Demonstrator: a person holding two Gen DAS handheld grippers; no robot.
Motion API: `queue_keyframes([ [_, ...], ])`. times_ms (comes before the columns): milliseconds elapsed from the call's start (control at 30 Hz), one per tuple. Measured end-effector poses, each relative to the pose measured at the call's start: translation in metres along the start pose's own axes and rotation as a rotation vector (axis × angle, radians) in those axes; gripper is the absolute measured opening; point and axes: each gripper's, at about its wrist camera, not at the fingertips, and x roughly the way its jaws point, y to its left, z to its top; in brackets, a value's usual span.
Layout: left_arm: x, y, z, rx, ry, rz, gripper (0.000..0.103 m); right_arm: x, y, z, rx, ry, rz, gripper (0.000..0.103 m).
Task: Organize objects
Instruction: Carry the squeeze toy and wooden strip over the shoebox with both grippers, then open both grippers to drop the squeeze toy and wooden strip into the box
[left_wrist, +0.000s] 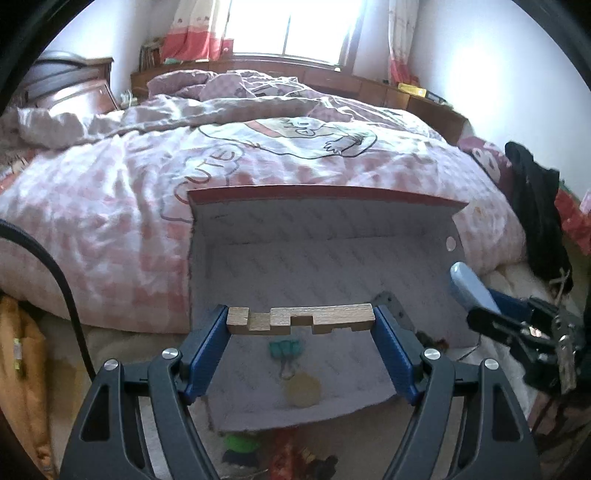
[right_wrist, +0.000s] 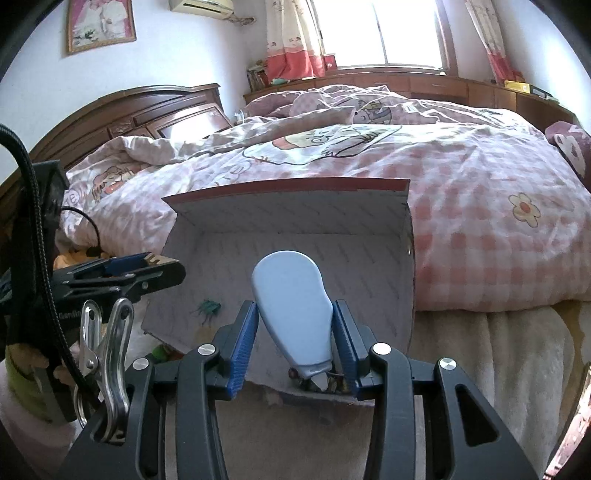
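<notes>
My left gripper (left_wrist: 300, 319) is shut on a notched wooden block (left_wrist: 300, 318), held by its ends above an open cardboard box (left_wrist: 332, 258) with a red rim. A green binder clip (left_wrist: 286, 348) and a round yellowish disc (left_wrist: 303, 391) lie on the box floor. My right gripper (right_wrist: 294, 332) is shut on a light blue rounded tool (right_wrist: 291, 295), which looks like a nail clipper, over the same box (right_wrist: 295, 236). The green clip also shows in the right wrist view (right_wrist: 208, 308). The right gripper appears at the right of the left wrist view (left_wrist: 476, 295).
The box stands against a bed with a pink checked quilt (left_wrist: 110, 192). Small green and red objects (left_wrist: 258, 450) lie on the pale blanket in front of the box. Dark clothing (left_wrist: 535, 210) hangs at right. A wooden headboard (right_wrist: 129, 110) stands at left.
</notes>
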Motion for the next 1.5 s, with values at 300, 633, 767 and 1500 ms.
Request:
queue_keyframes([
  [300, 0.023, 0.007, -0.004, -0.003, -0.016, 0.008, 0.077, 0.015, -0.017, 0.013, 0.030, -0.012, 0.020, 0.042],
  [633, 0.040, 0.004, -0.014, 0.040, -0.032, 0.056, 0.077, 0.031, -0.019, 0.017, 0.024, -0.039, -0.014, 0.042],
  [767, 0.045, 0.006, -0.016, 0.038, -0.038, 0.069, 0.077, 0.038, -0.018, 0.015, 0.025, -0.045, -0.039, 0.042],
  [1500, 0.066, -0.008, -0.023, 0.101, -0.026, 0.150, 0.077, 0.076, -0.008, -0.001, -0.049, 0.009, -0.126, 0.042],
])
